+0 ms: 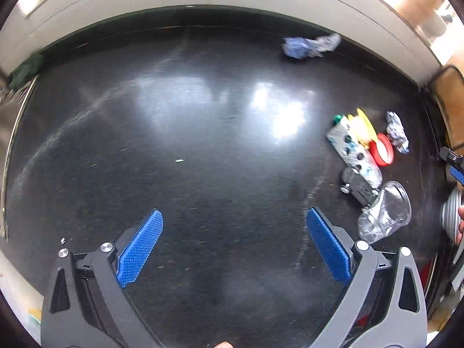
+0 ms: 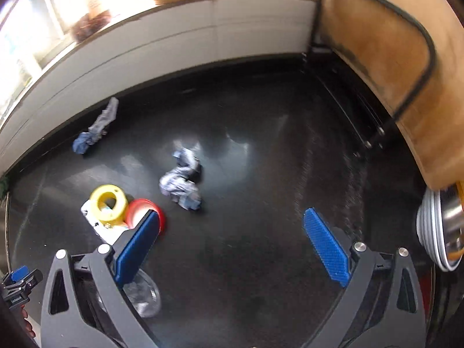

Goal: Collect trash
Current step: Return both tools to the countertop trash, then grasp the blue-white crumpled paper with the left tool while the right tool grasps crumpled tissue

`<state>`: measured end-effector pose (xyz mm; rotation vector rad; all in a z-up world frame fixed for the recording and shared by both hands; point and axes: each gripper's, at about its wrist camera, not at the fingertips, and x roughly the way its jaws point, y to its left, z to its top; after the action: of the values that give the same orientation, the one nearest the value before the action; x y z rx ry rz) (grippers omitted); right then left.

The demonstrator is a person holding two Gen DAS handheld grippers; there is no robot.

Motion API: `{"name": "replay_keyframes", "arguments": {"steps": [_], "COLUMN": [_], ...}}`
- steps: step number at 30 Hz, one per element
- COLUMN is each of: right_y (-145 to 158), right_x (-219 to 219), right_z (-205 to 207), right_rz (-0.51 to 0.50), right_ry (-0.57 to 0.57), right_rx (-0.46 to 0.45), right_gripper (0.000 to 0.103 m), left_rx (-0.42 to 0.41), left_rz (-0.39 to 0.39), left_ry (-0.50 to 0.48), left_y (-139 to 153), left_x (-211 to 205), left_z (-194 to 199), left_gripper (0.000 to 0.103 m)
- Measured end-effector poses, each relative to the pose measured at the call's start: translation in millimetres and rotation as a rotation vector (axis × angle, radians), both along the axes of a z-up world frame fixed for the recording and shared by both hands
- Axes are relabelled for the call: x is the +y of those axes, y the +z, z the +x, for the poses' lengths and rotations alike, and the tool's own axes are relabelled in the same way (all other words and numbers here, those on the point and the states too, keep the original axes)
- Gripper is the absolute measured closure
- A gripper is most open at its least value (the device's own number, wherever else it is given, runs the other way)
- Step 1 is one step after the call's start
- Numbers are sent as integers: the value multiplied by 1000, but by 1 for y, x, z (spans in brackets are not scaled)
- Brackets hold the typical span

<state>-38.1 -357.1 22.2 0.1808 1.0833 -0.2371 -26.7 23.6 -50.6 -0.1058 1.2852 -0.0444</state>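
We hold both grippers released and empty above the dark table point(image 1: 203, 133), the left gripper point(image 1: 235, 246) over bare surface, the right gripper point(image 2: 232, 240) nearer the trash: a crumpled wrapper point(image 2: 181, 184), tape rolls, a clear plastic cup point(image 1: 385, 213) at right, presumably surveying before a first grab.

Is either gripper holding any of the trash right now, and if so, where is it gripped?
Nothing is held. The left gripper and the right gripper are both wide open over the bare black floor.
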Motion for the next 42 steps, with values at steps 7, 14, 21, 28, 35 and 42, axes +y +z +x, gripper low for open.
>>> {"name": "replay_keyframes", "arguments": {"steps": [7,14,21,28,35,42], "right_y": [-27,-38,-45,-64,-83,-88], "right_x": [-64,-79,-66,-53,-15,34], "right_z": [-67,-75,-36,-10,14,53], "right_rz": [45,72,90,33,39,14], "right_ry": [-154,-181,-93,-21,84,214], "right_rx": [54,81,86,180,194,173], "right_gripper": [7,7,7,7,7,5], "left_rx": [5,-15,8,90,156,263], "left_rz": [19,28,103,160,170,125], "left_ry": [-128,-26,-42,-105,-99,-123], "left_y": [-11,-1,0,-31,-56,-75], "left_x": [-67,-65,-63,-60,-40,-17], "left_z": [50,96,130,161,178,192], "left_gripper": [7,7,7,7,7,5]}}
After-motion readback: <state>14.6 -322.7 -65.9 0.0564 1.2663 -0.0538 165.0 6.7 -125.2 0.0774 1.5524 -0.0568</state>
